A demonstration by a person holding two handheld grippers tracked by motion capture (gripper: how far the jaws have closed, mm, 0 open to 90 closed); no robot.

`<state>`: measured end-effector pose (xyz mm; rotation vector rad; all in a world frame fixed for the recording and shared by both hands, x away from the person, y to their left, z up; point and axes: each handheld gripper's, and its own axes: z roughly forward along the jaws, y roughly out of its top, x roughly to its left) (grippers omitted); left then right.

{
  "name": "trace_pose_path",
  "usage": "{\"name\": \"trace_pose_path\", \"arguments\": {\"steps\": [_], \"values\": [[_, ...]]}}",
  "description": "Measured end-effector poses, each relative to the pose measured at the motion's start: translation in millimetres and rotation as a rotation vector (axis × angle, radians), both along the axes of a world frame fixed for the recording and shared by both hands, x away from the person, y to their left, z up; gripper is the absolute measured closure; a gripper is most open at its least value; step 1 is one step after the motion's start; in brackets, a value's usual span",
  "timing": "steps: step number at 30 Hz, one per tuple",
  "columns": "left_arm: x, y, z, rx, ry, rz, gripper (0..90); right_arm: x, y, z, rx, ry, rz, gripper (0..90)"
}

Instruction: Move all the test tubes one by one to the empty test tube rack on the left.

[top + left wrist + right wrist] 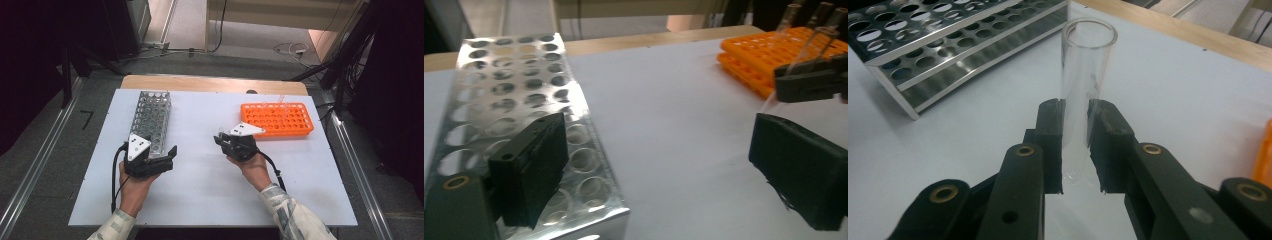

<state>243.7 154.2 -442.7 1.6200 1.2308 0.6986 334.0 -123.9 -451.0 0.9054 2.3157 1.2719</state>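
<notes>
Glass is what I have in my right gripper [1075, 145]: a clear test tube [1085, 75], clamped between the two black jaws with its open mouth sticking out past the tips. From the high view that gripper [227, 137] sits at about the table's centre, with the orange rack [276, 119] just off at its two o'clock and the steel rack [150, 120] well apart at its nine o'clock. More tubes [819, 20] stand in the orange rack's far corner.

My left gripper [170, 155] is spread wide and holds nothing; it rests at the steel rack's near end, one jaw over the rack's front holes [584, 160].

I judge the step is carrying the tube across to the steel rack. To do it well I would keep the clamp pressure even, since smooth glass can slip or crack. I would turn the tube upright before lowering, line its base over one hole, and steady the rack with my left gripper.
</notes>
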Motion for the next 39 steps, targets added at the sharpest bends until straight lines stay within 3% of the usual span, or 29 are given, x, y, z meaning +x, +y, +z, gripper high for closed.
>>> {"name": "trace_pose_path", "arguments": {"steps": [8,17,24,27,35,39], "values": [[10.5,-12.2,4.5,-0.021,0.009,-0.04,11.7,-4.7,15.9,-5.5,-0.017,0.011,0.043,73.3],[15.8,-23.2,6.8,-0.016,0.013,-0.082,15.9,-8.1,28.3,-7.8,-0.022,0.017,0.076,73.3],[19.7,-28.3,9.2,-0.051,0.009,-0.12,22.9,-8.2,32.5,-8.7,-0.024,0.025,0.081,73.3],[21.6,-30.7,9.4,-0.076,0.009,-0.171,30.7,-9.2,35.3,-8.1,-0.02,0.022,0.095,73.3],[22.2,-38.2,10.2,-0.068,-0.011,-0.206,40.7,-11.6,41.3,-6.5,-0.025,0.017,0.119,73.3],[24.8,-48.5,9.4,-0.032,-0.017,-0.234,41.9,-12.5,43.6,-7.4,-0.028,0.021,0.124,73.3]]}}
